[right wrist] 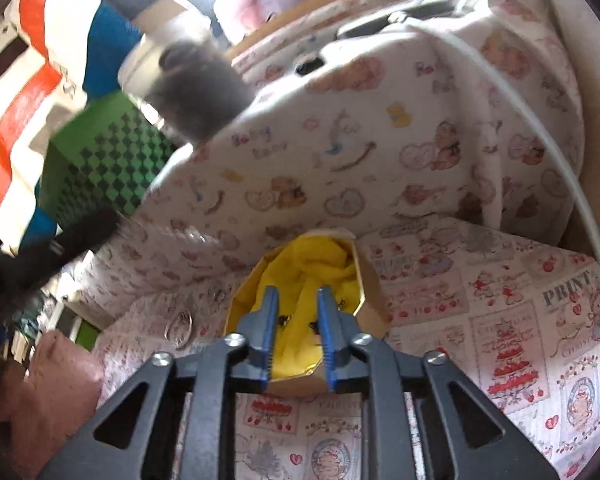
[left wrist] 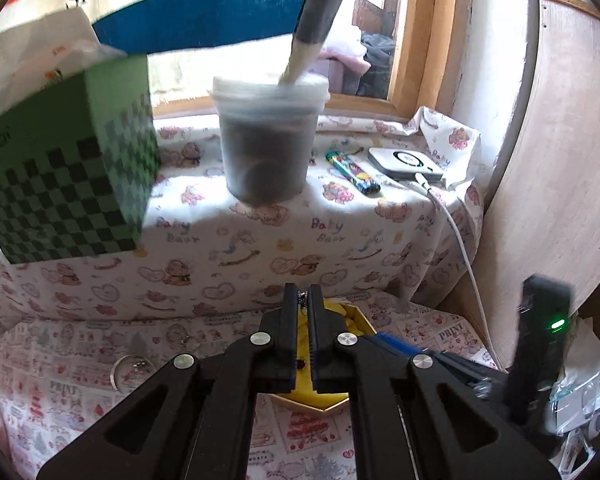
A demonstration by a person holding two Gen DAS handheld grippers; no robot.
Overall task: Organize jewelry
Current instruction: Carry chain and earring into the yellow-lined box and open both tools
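A gold-edged jewelry box (right wrist: 374, 300) lined with yellow cloth (right wrist: 312, 264) lies on the patterned cloth; it also shows in the left wrist view (left wrist: 332, 398). My left gripper (left wrist: 303, 296) is shut on a thin silver chain (left wrist: 302, 300) and holds it above the box. My right gripper (right wrist: 298, 294) is open and empty, its blue fingers (right wrist: 269, 320) over the yellow lining. Small dark jewelry pieces (right wrist: 284, 319) lie on the lining. A clear bangle (left wrist: 130, 372) lies left of the box; it also shows in the right wrist view (right wrist: 179, 326).
A green checkered tissue box (left wrist: 66, 176), a plastic tub (left wrist: 268, 140) with a brush, a lighter (left wrist: 352, 172) and a white device (left wrist: 406, 162) with a cable stand on the raised shelf behind. The right gripper's body (left wrist: 540, 340) shows at the right. A wooden wall (left wrist: 548, 160) stands right.
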